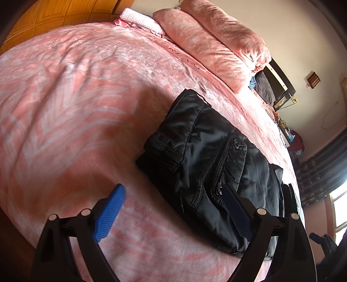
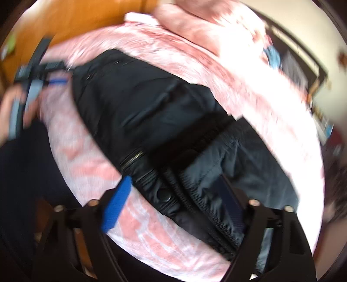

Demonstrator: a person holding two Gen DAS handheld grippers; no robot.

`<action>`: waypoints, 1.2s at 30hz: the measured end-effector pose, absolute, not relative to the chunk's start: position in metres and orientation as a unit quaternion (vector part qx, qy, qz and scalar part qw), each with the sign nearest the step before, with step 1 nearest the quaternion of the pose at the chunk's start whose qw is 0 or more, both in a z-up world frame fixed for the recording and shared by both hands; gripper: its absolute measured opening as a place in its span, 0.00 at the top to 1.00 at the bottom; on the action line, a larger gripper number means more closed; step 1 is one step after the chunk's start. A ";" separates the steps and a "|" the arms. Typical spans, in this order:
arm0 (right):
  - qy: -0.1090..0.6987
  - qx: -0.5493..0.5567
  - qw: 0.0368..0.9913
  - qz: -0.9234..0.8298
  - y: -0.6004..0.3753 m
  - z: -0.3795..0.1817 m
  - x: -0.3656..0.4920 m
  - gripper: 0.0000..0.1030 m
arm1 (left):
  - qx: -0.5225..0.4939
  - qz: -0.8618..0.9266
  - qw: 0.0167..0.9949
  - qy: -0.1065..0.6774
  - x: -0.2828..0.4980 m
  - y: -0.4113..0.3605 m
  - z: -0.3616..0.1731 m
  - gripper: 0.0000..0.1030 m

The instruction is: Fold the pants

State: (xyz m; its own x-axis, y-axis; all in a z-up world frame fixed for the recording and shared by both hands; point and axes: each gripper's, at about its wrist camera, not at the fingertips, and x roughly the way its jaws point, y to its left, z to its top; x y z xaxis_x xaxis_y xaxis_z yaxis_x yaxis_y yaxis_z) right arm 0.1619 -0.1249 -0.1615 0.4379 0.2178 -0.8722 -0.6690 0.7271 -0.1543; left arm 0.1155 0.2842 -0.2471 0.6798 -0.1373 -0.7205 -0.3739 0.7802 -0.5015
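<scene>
Black pants (image 1: 206, 160) lie folded in a compact bundle on the pink bed (image 1: 76, 97), with snaps and a zipper showing. My left gripper (image 1: 173, 208) is open and empty above the bundle's near left edge; its right pad (image 1: 236, 214) is over the fabric and its left pad (image 1: 110, 212) over the bedspread. In the blurred right wrist view the pants (image 2: 162, 121) fill the middle. My right gripper (image 2: 175, 204) is open and empty over their near end. The left gripper (image 2: 39, 73) shows at far left, held by a hand.
Folded pink quilts (image 1: 216, 39) and a pink-white cloth (image 1: 141, 19) lie at the bed's far end. A wooden wardrobe (image 1: 54, 15) stands behind. A dark headboard (image 1: 282, 84), clutter and curtains (image 1: 318, 173) are at the right.
</scene>
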 end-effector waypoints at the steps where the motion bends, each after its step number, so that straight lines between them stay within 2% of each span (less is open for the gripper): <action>1: 0.469 -0.227 0.808 0.273 -0.129 -0.164 0.172 0.34 | -0.325 0.068 0.857 0.394 0.115 0.284 -0.247 0.11; 6: 0.506 -0.190 0.799 0.264 -0.139 -0.185 0.185 0.43 | -0.328 0.069 0.856 0.394 0.115 0.286 -0.247 0.11; 8: 0.516 -0.181 0.794 0.265 -0.141 -0.191 0.191 0.64 | -0.330 0.068 0.854 0.395 0.115 0.288 -0.248 0.11; 10: 0.524 -0.166 0.790 0.274 -0.147 -0.194 0.191 0.78 | -0.329 0.068 0.854 0.396 0.116 0.287 -0.249 0.11; 11: 0.522 -0.163 0.791 0.275 -0.147 -0.194 0.193 0.81 | -0.328 0.068 0.855 0.397 0.117 0.287 -0.248 0.11; 12: 0.517 -0.163 0.793 0.279 -0.148 -0.190 0.191 0.91 | -0.327 0.067 0.855 0.398 0.118 0.287 -0.249 0.11; 19: 0.491 -0.176 0.795 0.310 -0.142 -0.169 0.163 0.91 | -0.327 0.068 0.853 0.401 0.120 0.286 -0.249 0.11; 28: 0.504 -0.200 0.779 0.314 -0.136 -0.195 0.160 0.91 | -0.321 0.067 0.853 0.406 0.122 0.283 -0.250 0.11; 31: 0.524 -0.202 0.764 0.318 -0.136 -0.202 0.163 0.75 | -0.327 0.066 0.849 0.410 0.125 0.283 -0.250 0.11; 32: 0.529 -0.200 0.758 0.325 -0.136 -0.199 0.164 0.67 | -0.334 0.062 0.846 0.411 0.126 0.284 -0.250 0.11; 35: 0.535 -0.166 0.737 0.379 -0.131 -0.169 0.176 0.49 | -0.385 0.040 0.832 0.397 0.126 0.286 -0.247 0.11; 36: 0.533 -0.159 0.733 0.390 -0.126 -0.157 0.185 0.34 | -0.404 0.036 0.825 0.394 0.127 0.287 -0.248 0.10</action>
